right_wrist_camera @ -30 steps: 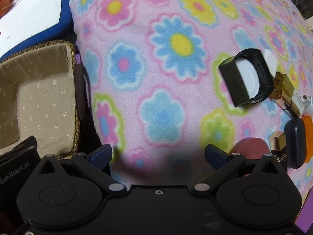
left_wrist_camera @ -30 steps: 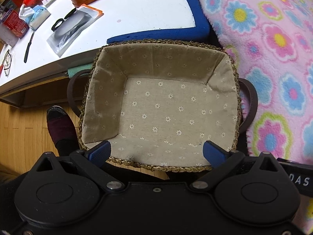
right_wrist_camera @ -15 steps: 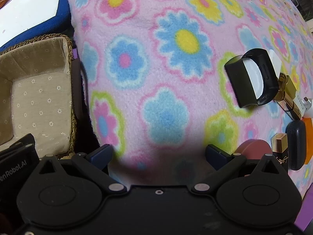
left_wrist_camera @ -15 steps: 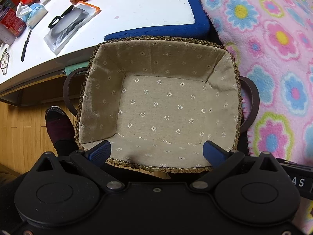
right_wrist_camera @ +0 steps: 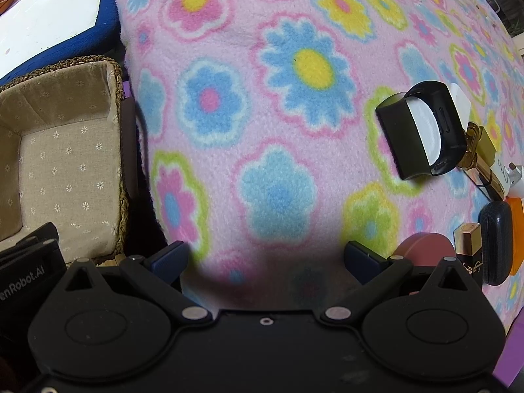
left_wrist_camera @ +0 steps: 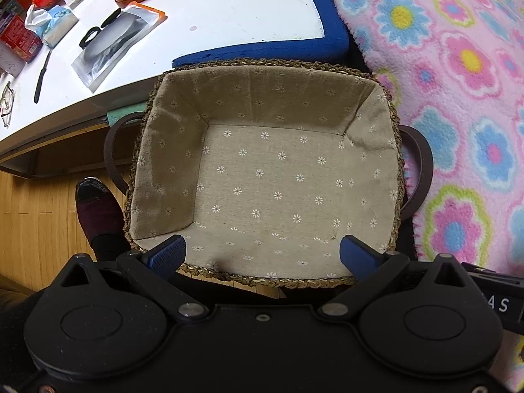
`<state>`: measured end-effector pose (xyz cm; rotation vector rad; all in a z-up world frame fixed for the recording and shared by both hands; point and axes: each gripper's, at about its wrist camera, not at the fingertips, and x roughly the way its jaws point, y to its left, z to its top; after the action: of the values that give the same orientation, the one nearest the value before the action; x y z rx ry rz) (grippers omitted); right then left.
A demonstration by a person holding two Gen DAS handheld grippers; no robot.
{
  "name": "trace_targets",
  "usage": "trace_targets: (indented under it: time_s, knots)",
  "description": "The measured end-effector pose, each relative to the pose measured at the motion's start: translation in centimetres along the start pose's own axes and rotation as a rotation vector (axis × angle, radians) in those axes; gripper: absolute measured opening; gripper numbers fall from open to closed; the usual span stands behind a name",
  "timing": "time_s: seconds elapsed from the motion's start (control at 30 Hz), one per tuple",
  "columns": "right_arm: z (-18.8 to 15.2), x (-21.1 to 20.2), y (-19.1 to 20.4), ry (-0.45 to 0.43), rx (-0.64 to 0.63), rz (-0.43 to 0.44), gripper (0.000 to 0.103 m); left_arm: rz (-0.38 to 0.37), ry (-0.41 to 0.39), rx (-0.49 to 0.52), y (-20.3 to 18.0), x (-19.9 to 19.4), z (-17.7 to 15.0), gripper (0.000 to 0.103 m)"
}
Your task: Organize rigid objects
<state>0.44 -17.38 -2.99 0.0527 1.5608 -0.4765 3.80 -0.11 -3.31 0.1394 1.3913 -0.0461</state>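
Left wrist: we log our left tool (left_wrist_camera: 262,252) released, fingers spread over the near rim of the lined basket (left_wrist_camera: 394,177).

Right wrist: right tool (right_wrist_camera: 265,255) released above bare floral blanket (right_wrist_camera: 275,104); black band (right_wrist_camera: 422,131), compact (right_wrist_camera: 425,252) and case (right_wrist_camera: 496,242) cluster at the right edge.

Left wrist view: set on the left gripper (left_wrist_camera: 262,252), looking steeply down from close above into the lined wicker basket (left_wrist_camera: 394,177), with a white desk (left_wrist_camera: 229,6) beyond and wooden floor (left_wrist_camera: 32,216) at left.

Right wrist view: set on the right gripper (right_wrist_camera: 265,257), looking down at close range over the flowered fleece blanket (right_wrist_camera: 278,98).

Shared ground: basket (right_wrist_camera: 119,177), blanket (left_wrist_camera: 458,82), desk corner.
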Motion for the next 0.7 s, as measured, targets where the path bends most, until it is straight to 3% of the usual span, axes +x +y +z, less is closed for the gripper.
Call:
trace_targets:
  time_s: [0.37,0.53,0.7]
  knots:
    - [0.03,-0.12,0.38,0.004,0.003,-0.008,0.103,-0.054,0.036,-0.002,0.05,0.39,0.01,0.098]
    - [0.00,-0.02,0.63,0.005,0.004,-0.014,0.103,-0.138,0.066,-0.029,0.51,0.58,0.16,0.095]
    - [-0.02,0.00,0.62,0.007,0.004,-0.016,0.103,-0.147,0.065,-0.032,0.45,0.52,0.21,0.095]
